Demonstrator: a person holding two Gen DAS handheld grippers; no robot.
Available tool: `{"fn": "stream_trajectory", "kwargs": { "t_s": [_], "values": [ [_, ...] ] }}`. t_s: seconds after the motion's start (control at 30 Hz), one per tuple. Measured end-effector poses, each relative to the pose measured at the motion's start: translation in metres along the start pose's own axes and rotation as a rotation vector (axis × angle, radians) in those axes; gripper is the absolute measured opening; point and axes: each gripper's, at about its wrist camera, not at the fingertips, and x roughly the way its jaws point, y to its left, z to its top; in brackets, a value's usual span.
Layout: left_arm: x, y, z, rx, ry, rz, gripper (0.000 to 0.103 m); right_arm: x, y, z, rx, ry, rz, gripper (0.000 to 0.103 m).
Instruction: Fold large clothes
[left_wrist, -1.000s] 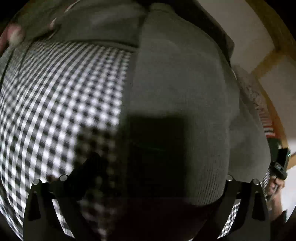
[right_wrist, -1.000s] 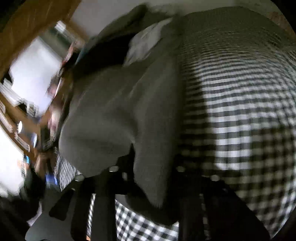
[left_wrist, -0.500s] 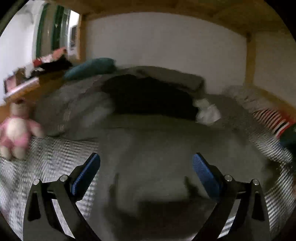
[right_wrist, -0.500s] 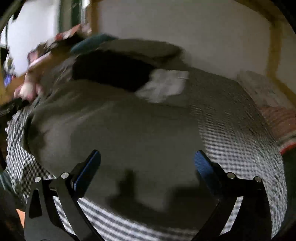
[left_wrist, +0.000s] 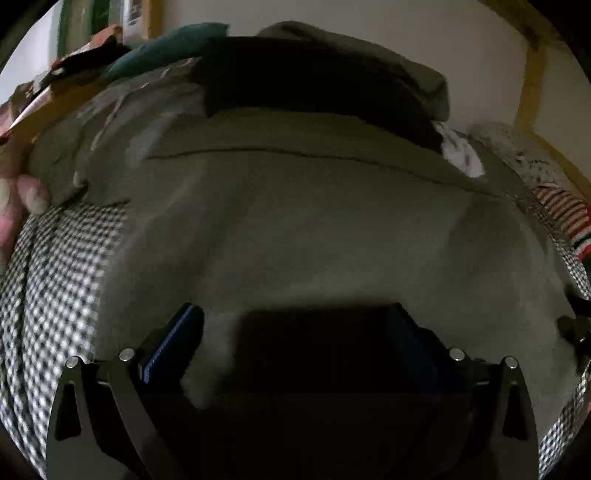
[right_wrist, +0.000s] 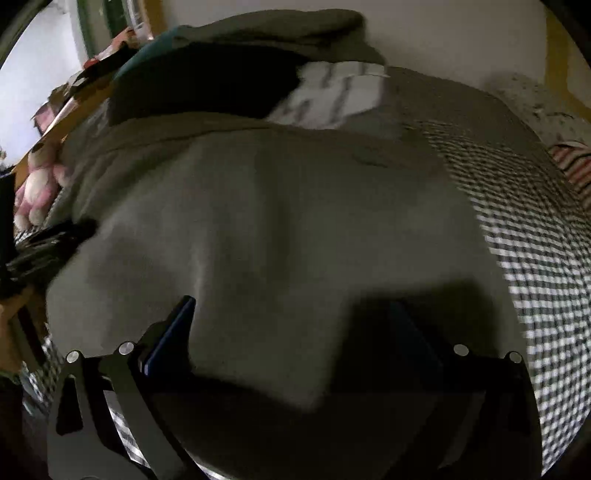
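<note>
A large grey-olive garment (left_wrist: 295, 229) lies spread over a black-and-white checked bed cover (left_wrist: 55, 280); it also fills the right wrist view (right_wrist: 280, 221). My left gripper (left_wrist: 295, 332) is open just above the garment's near part, with nothing between its blue-padded fingers (left_wrist: 173, 338). My right gripper (right_wrist: 295, 328) is open above the garment's near edge, also empty. The right finger of each gripper sits in dark shadow.
Behind the garment lie a black cloth (left_wrist: 306, 85), a folded grey item (right_wrist: 280, 33) and a white printed cloth (right_wrist: 332, 96). A pink plush toy (right_wrist: 35, 188) sits at the left, a striped cloth (left_wrist: 565, 218) at the right. A wall and wooden frame close the back.
One second ago both grippers were close over the garment with cloth between the fingers. Both have opened and drawn back, and the garment now lies flat on the bed.
</note>
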Motion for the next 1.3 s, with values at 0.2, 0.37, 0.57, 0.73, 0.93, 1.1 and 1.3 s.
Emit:
{"fn": "stream_trajectory", "kwargs": {
  "t_s": [0.2, 0.37, 0.57, 0.73, 0.93, 1.1, 1.3],
  "values": [
    [-0.035, 0.019, 0.004, -0.053, -0.055, 0.011, 0.098, -0.018, -0.017, 0.007, 0.05, -0.058, -0.046, 0.1],
    [-0.041, -0.028, -0.017, 0.084, -0.081, -0.024, 0.098, -0.031, 0.069, -0.009, -0.173, -0.132, -0.026, 0.1],
    [-0.016, -0.005, -0.032, 0.025, -0.045, -0.091, 0.099, -0.024, 0.051, -0.021, -0.15, -0.124, -0.041, 0.1],
    [-0.013, -0.005, -0.033, 0.032, -0.055, -0.089, 0.099, -0.028, 0.015, -0.031, -0.095, -0.087, -0.026, 0.1],
    [-0.059, -0.052, -0.034, 0.046, -0.134, -0.056, 0.098, -0.025, 0.017, -0.033, -0.048, -0.074, -0.039, 0.1],
    [-0.033, -0.097, -0.044, 0.101, -0.067, -0.057, 0.099, -0.032, 0.018, -0.034, -0.037, -0.075, -0.054, 0.1],
    [-0.021, -0.092, -0.052, 0.084, -0.104, -0.084, 0.099, -0.075, -0.003, -0.059, 0.156, -0.126, 0.023, 0.1]
  ]
}}
